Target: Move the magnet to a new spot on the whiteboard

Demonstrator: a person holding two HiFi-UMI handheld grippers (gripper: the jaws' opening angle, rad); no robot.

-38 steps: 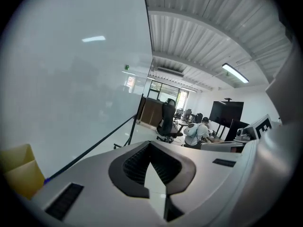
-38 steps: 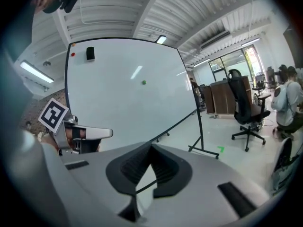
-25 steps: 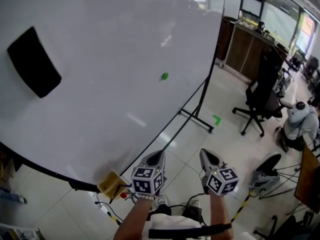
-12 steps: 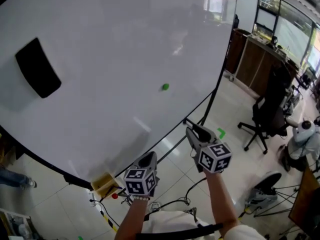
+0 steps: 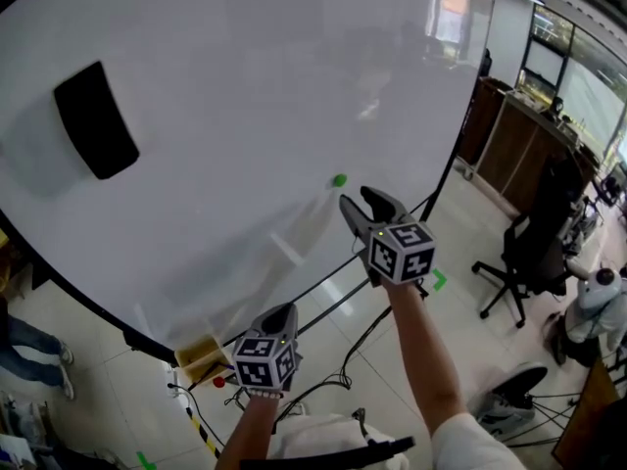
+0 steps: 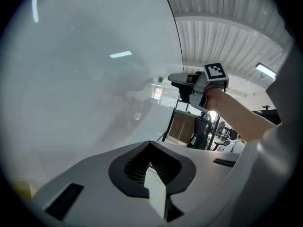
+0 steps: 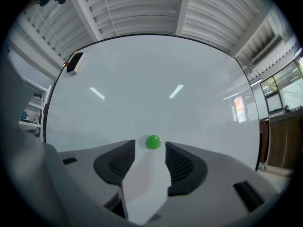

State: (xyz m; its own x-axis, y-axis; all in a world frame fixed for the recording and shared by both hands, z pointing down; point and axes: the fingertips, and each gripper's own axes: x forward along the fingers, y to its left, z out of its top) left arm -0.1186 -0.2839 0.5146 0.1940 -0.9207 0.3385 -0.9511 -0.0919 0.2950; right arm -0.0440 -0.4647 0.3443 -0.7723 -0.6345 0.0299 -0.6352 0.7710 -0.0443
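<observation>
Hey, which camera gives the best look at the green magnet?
The right gripper view: the magnet sits centred and largest there, on the whiteboard, ahead of the right tongs, which have just been opening and grip nothing. The head view shows the magnet as a small green dot; the left gripper view, a tiny speck.

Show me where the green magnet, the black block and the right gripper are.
green magnet (image 7: 153, 142): right gripper view, middle of its round face.
black block (image 5: 96, 119): head view, middle of its front.
right gripper (image 5: 356, 200): head view, midway between the tips of its open jaws.
</observation>
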